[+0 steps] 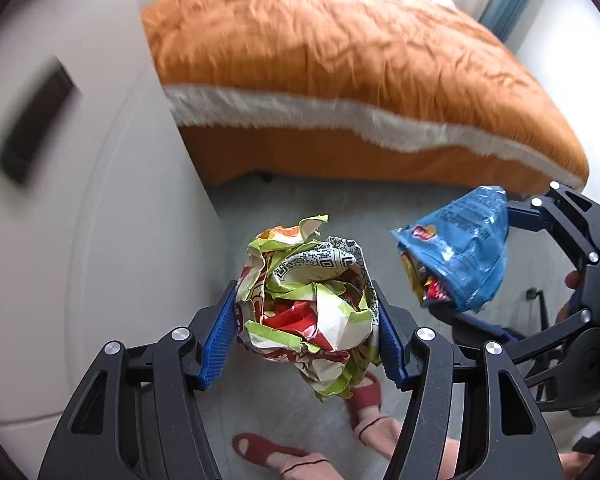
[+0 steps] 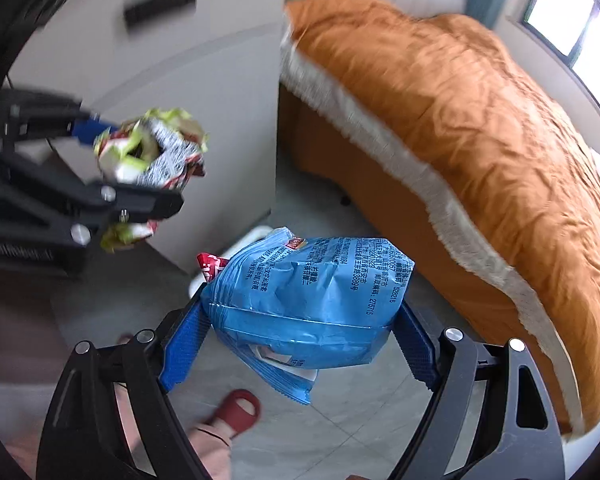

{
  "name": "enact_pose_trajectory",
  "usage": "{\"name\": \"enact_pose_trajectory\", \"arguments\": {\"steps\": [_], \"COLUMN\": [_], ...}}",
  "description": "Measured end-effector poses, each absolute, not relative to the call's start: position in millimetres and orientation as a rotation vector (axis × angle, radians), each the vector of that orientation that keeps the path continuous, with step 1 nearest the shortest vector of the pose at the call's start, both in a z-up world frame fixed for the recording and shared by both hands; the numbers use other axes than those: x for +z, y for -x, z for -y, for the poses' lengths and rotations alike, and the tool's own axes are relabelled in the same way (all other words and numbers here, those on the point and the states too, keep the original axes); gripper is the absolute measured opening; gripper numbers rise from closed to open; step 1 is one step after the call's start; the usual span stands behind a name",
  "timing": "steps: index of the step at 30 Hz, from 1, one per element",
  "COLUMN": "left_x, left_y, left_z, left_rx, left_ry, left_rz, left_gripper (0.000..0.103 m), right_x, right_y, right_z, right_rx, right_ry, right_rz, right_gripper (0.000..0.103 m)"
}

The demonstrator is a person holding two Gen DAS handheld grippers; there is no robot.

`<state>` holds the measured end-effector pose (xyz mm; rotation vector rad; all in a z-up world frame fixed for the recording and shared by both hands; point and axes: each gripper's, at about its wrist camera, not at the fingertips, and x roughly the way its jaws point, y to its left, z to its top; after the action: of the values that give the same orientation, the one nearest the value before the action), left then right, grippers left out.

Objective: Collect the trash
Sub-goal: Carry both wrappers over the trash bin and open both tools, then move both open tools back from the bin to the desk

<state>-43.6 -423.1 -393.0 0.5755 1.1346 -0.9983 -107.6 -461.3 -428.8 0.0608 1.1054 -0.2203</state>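
Note:
My left gripper (image 1: 306, 320) is shut on a crumpled green, white and red wrapper (image 1: 308, 300) and holds it in the air above the floor. My right gripper (image 2: 300, 320) is shut on a blue snack bag (image 2: 308, 300), also held in the air. In the left wrist view the blue snack bag (image 1: 456, 252) hangs at the right in the right gripper (image 1: 472, 276). In the right wrist view the crumpled wrapper (image 2: 152, 156) sits at the left in the left gripper (image 2: 132, 168).
A bed with an orange quilt (image 1: 340, 60) fills the back and right. A white cabinet (image 1: 80, 200) with a dark handle stands at the left. The person's feet in red slippers (image 1: 260, 448) are on the grey tiled floor (image 2: 340, 420) below.

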Motion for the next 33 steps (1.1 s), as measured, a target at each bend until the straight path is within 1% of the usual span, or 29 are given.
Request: {"name": "enact_pose_trajectory", "arguments": {"steps": [5,9,10,12,13,18,21,25,29,33], "left_x": [-481,-547,-561,-589,-604,-647,-658,-652,-637,-610], "left_y": [37,39,39,38,37,40,39,38,35,33], "left_z": [435,441,442,443,442,440,436,432,427,426], "left_rx": [-0.981,-0.981,-0.985,-0.996,-1.000,-0.966,-0.956,-0.949,-0.952,-0.956], "left_ry": [-0.557,-0.564,-0.566,-0.562,-0.553,-0.596,-0.582,-0.573,-0.567,-0.561], "left_rz": [-1.256,-1.331,-1.347,-1.400,-1.426,-1.426,-1.442,-1.442,-1.436,-1.411], "left_gripper": [0.061,0.061,0.064,0.082,0.097,0.098,0.098,0.098,0.098,0.098], "right_x": [-527,-582,-592,-619,-627,-669,-678,-677,-660,-633], "right_y": [95,88,87,85,85,90,92,93,91,89], "right_z": [459,456,456,454,453,450,449,445,445,445], "right_rx": [-0.149,-0.097,-0.083,-0.054,-0.052,-0.034,-0.034,-0.041,-0.044,-0.060], "right_ry": [0.060,0.129,0.140,0.193,0.217,0.242,0.228,0.225,0.218,0.229], "right_rz": [-1.152,-1.161,-1.162,-1.168,-1.164,-1.213,-1.233,-1.242,-1.231,-1.210], "right_gripper": [0.084,0.084,0.089,0.099,0.099,0.099,0.099,0.099,0.099,0.099]}}
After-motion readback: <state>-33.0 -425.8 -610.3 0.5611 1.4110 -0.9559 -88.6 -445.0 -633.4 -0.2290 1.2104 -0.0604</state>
